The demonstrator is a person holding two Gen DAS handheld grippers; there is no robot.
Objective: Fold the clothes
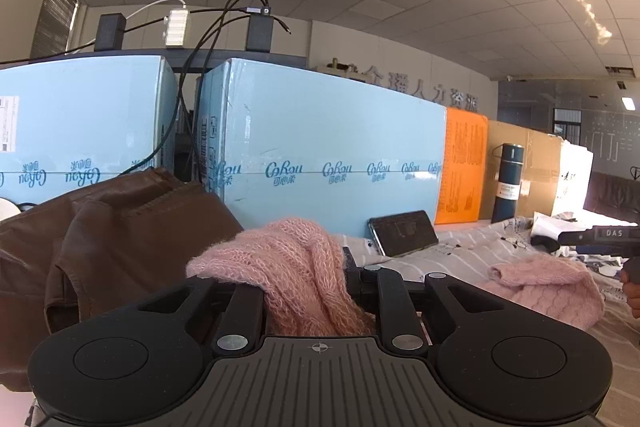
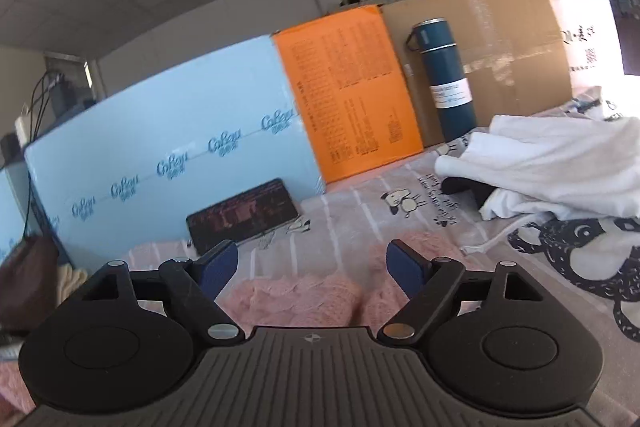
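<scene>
Pink knit sweater, loose and fuzzy, is the garment in play; one bunched end is pinched in the left gripper, whose fingers are closed on the wool and lift it off the bed sheet. The rest of the sweater trails rightward along the sheet, so its long axis runs roughly side to side, parallel to the blue box behind it. The right gripper hangs just above the far end with its blue pads spread wide and nothing between them; the knit lies directly under and slightly ahead of the gap. Judgement: the right gripper is the nearer one to the free end, and any grasp there calls for a short drop straight down rather than a reach. Relative to the blue box: a phone leans against its foot, close beyond the sweater; an orange box stands at its right end, then a dark bottle against a cardboard box. A brown garment is heaped at the blue box's left end, touching the lifted knit or just beside it; I cannot tell which. White clothes lie well right, clear of the sweater. The phone is the one thing a swept sleeve might knock.
</scene>
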